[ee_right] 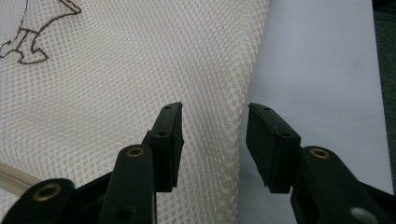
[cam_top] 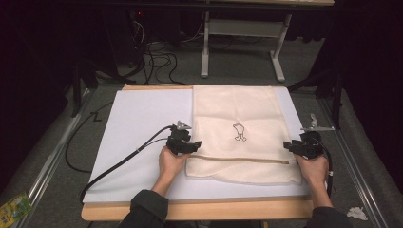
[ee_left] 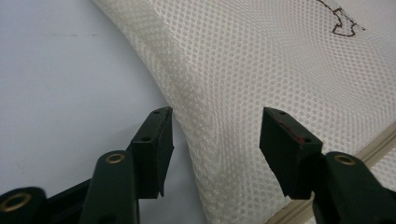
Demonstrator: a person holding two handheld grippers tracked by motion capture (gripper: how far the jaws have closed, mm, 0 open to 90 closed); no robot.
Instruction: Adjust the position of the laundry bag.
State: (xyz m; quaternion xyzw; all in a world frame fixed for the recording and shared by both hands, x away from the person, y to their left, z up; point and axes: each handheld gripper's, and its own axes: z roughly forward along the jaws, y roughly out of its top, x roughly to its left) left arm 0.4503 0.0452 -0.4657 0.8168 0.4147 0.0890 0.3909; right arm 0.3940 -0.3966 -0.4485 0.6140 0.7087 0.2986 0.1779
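Observation:
A cream mesh bag with a small outline drawing and a zipper across its near end lies flat on a white sheet. My left gripper is at the bag's left edge, just above the zipper. In the left gripper view its jaws stand open astride that edge of the mesh. My right gripper is at the bag's right edge. The right gripper view shows it open, one jaw over the mesh, the other over the sheet.
The sheet covers a wooden table whose front edge is nearest the person. A desk frame and cables stand on the floor behind. A green packet and crumpled paper lie on the floor at either side.

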